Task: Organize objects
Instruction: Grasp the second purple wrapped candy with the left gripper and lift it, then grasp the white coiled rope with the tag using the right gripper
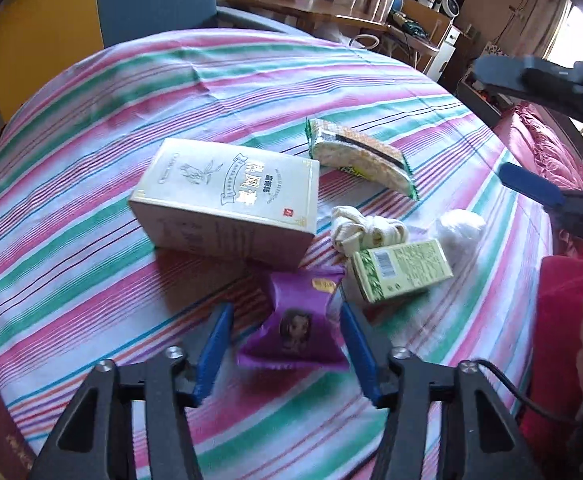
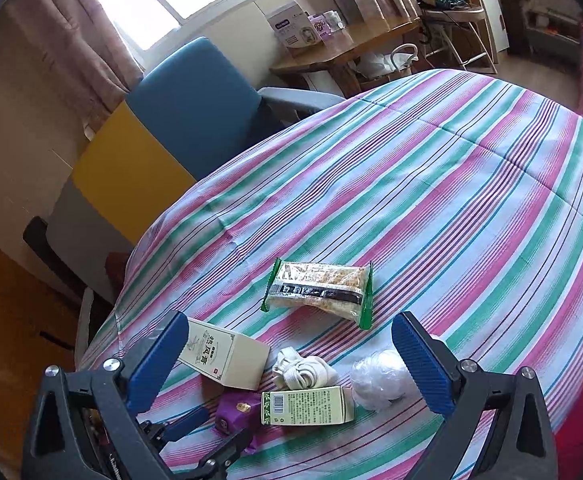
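On the striped cloth lie a purple snack packet point(image 1: 293, 330), a large cream box point(image 1: 231, 200), a small green box point(image 1: 401, 270), a coiled white cord point(image 1: 365, 232), a white wad point(image 1: 459, 228) and a green-edged cracker pack point(image 1: 361, 156). My left gripper point(image 1: 287, 354) is open, its blue pads either side of the purple packet, not touching it. My right gripper point(image 2: 291, 364) is open and empty, held above the cluster: cream box point(image 2: 227, 354), cord point(image 2: 303, 372), green box point(image 2: 307, 406), wad point(image 2: 379, 378), purple packet point(image 2: 233, 414), cracker pack point(image 2: 319, 290).
The round table's striped cloth point(image 2: 431, 184) stretches away behind the objects. A blue chair point(image 2: 195, 100) and yellow panel point(image 2: 123, 176) stand past the far edge. A red cushion point(image 1: 551, 312) lies right of the table. A cluttered wooden desk point(image 2: 351, 44) is in the background.
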A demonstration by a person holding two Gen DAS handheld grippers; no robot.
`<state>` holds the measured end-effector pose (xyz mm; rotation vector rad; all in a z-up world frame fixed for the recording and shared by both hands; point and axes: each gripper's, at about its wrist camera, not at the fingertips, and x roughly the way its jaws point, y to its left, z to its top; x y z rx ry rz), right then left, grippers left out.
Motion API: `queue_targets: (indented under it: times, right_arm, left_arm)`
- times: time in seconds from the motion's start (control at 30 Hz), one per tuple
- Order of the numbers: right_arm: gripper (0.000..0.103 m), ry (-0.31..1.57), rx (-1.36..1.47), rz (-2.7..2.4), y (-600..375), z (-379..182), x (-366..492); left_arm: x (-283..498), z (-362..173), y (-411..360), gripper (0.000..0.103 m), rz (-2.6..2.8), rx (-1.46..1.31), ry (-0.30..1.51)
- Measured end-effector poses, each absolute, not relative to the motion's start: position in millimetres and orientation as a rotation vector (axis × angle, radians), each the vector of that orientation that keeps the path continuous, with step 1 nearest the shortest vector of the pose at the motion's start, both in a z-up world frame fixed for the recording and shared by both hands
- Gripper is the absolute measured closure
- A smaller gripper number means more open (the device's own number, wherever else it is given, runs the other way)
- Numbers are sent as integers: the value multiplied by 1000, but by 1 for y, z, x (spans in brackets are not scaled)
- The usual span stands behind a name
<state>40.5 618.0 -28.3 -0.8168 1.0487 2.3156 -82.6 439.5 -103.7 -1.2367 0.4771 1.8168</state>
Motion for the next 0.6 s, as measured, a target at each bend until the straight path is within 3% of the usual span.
queue_targets:
  times: [0.07, 0.17, 0.47, 0.53, 0.6]
  right_arm:
    - [1, 1040, -834, 2320, 617, -30, 38]
    - [1, 1016, -857, 2329, 616, -31, 35]
    - [8, 940, -1115, 2319, 604, -56, 9]
    - [18, 893, -1166, 2321, 598, -60, 4]
    - [20, 840, -1230, 2326, 591, -66, -3]
  left_arm:
    - [-88, -112, 444, 66, 1802, -1269, 458]
    - [-87, -113, 433, 73, 1809, -1271, 435]
    - [-64, -107, 370, 73, 1859, -1300, 381]
    - [-58, -104, 356, 73, 1867, -1300, 356]
    - [-53, -101, 346, 73, 1869, -1298, 340]
